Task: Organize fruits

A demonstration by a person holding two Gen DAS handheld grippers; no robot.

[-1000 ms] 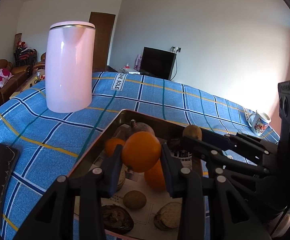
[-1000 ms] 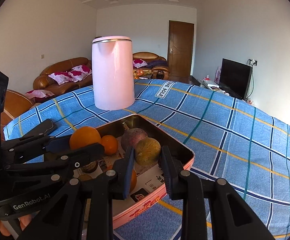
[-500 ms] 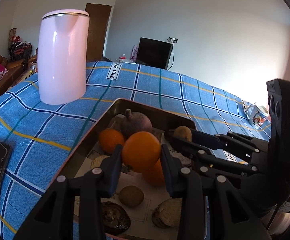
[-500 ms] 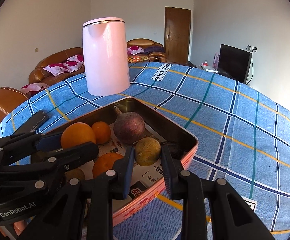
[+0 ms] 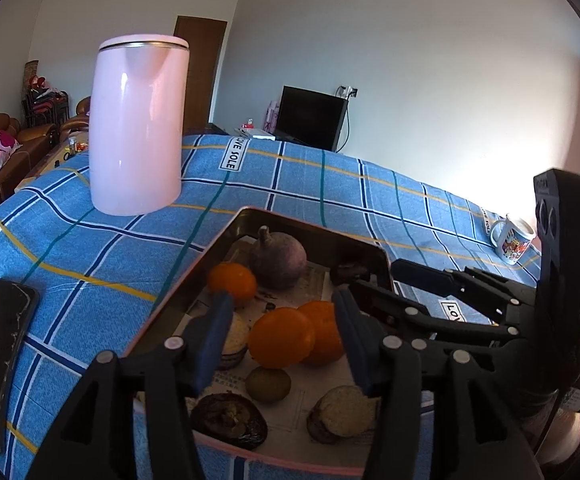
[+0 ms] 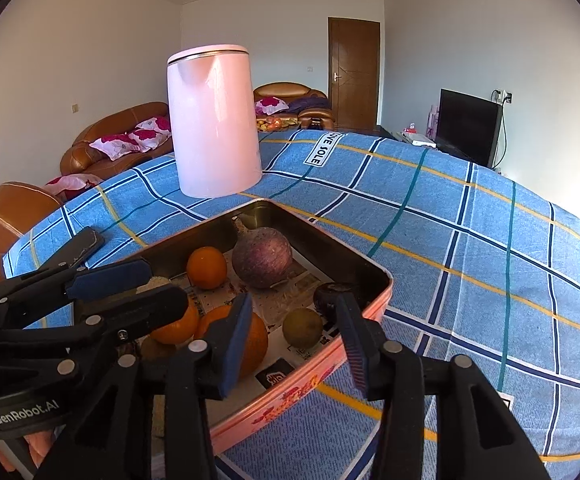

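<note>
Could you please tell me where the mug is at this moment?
The mug stands on the blue checked cloth at the far right of the left wrist view, beyond the right gripper and right of the tray.

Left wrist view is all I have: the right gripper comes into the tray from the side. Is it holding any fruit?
Observer: No. The right gripper is open, its jaws have just been opening, and a greenish round fruit lies loose on the paper between them.
Operator: What does the tray look like from outside?
Observer: The tray has a pink outer wall with red characters printed on it.
</note>
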